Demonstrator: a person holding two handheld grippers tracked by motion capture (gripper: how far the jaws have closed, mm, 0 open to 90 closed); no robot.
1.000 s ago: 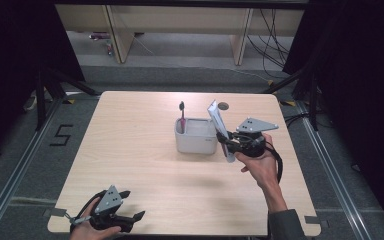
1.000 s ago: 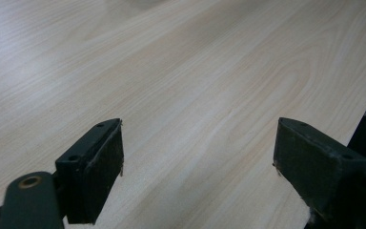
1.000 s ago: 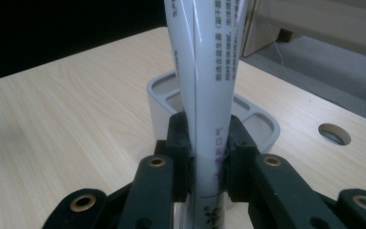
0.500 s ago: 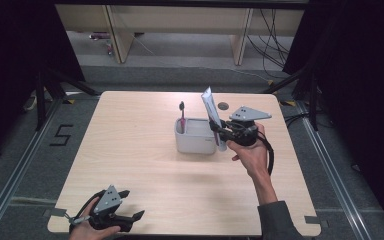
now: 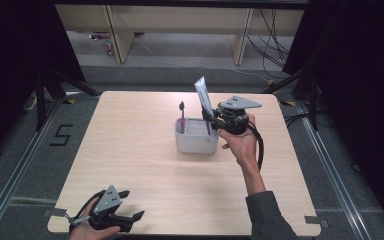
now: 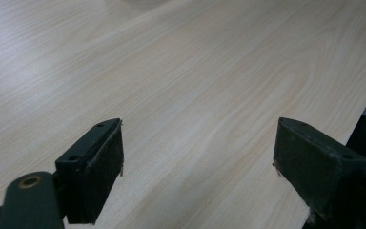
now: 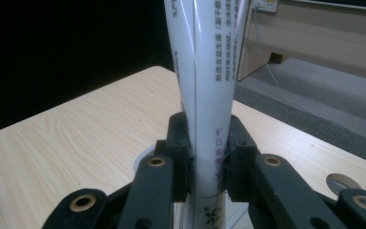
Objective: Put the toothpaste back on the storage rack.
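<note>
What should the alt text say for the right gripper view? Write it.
Two black jaws of the right gripper clamp an upright white plastic toothpaste tube with printed lettering. Behind lies a light wooden table, with grey floor beyond.

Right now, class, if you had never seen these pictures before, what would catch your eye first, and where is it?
First, the white toothpaste tube, held upright in the shut right gripper just over the grey holder at the table's middle. Next, the red toothbrush standing in the holder's left end. Last, the left gripper, jaws wide open, resting at the table's near left edge.
</note>
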